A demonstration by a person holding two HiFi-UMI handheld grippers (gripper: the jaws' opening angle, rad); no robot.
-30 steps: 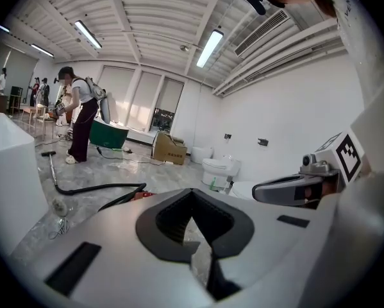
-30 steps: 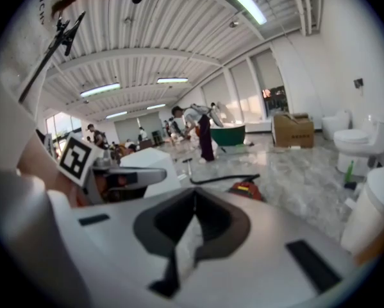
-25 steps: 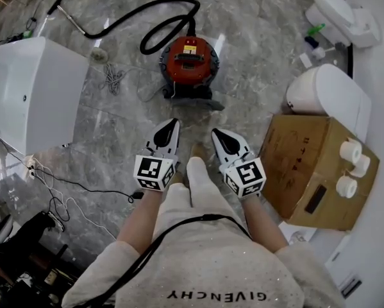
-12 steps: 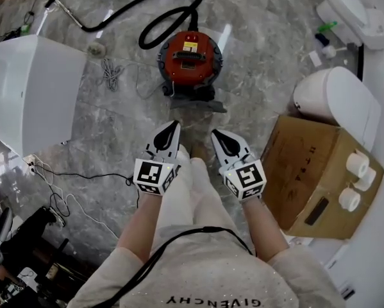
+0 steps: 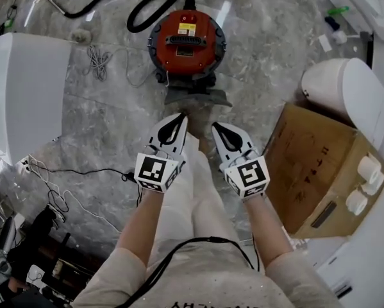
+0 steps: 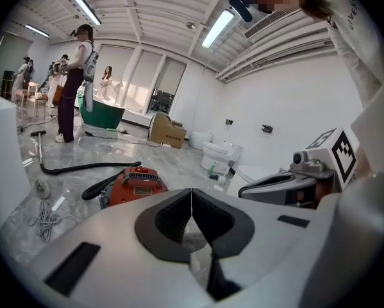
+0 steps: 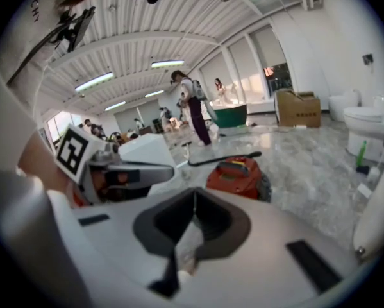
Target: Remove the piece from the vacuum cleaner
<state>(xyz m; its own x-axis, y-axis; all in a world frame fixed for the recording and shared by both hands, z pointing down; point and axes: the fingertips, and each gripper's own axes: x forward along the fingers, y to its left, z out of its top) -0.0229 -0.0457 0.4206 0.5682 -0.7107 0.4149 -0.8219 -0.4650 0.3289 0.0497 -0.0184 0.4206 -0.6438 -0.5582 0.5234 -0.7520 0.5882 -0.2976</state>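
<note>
As they tilt down, left tool [image 5: 179,118] and right tool [image 5: 215,128] sit abreast.

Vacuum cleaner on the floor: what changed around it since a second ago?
The person moved closer: the red vacuum cleaner looks bigger in the head view, and the left tool and right tool are nearer its front. Nothing was grabbed. Both tools stayed shut and empty; the vacuum cleaner itself stayed put.

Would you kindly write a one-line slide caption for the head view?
Left tongs and right tongs, both shut and empty, point toward a red vacuum cleaner on the marble floor.
</note>
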